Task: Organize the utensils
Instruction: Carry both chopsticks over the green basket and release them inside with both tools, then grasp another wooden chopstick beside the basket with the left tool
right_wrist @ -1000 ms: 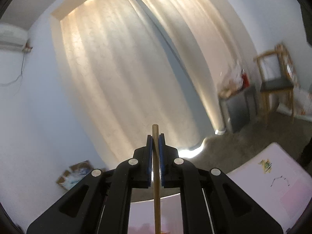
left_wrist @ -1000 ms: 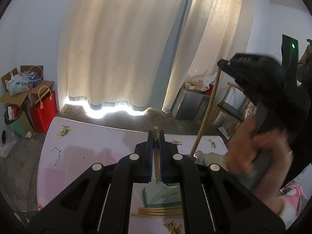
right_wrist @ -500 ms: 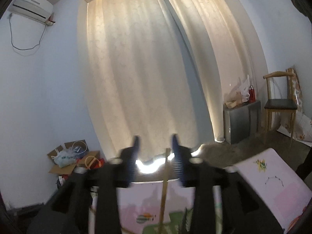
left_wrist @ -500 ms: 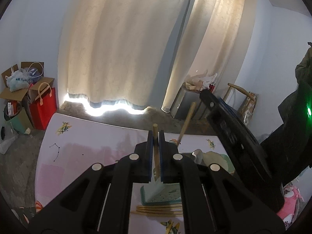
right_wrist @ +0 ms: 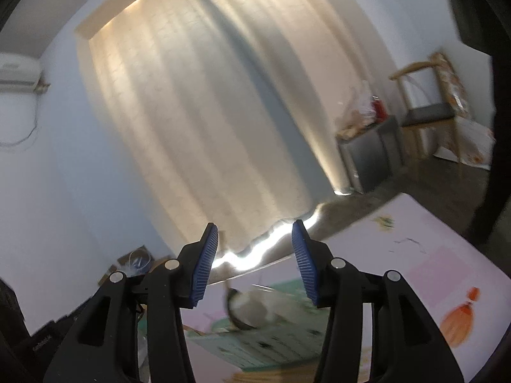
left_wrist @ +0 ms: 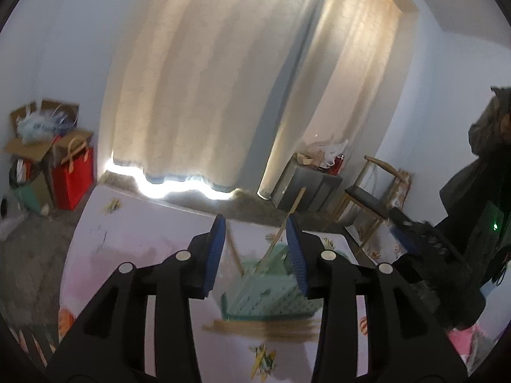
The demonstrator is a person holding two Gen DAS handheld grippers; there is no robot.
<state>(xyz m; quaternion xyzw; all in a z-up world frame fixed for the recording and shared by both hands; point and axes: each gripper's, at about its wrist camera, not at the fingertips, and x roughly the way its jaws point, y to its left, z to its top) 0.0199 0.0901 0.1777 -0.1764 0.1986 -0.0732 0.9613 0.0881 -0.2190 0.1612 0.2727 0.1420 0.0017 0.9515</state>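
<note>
Now both grippers hang over the table w/ jaws spread apart, nothing between the pads. Left gripper [left_wrist: 255, 249] looks down on the green basket [left_wrist: 271, 296] on the pink tablecloth [left_wrist: 134, 249] — two chopsticks [left_wrist: 282, 229] stand tilted in it, more lie flat just in front of the basket, blurred. Right gripper [right_wrist: 255, 265] view adds a whitish bowl-like item [right_wrist: 252, 309] in the basket [right_wrist: 265, 348], too blurred to name; standing sticks don't show there. Right gripper's black body [left_wrist: 428, 255] shows in left view only.

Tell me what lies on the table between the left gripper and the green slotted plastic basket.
Left wrist view: a blurred bundle of wooden chopsticks lies flat in front of the basket.
</note>
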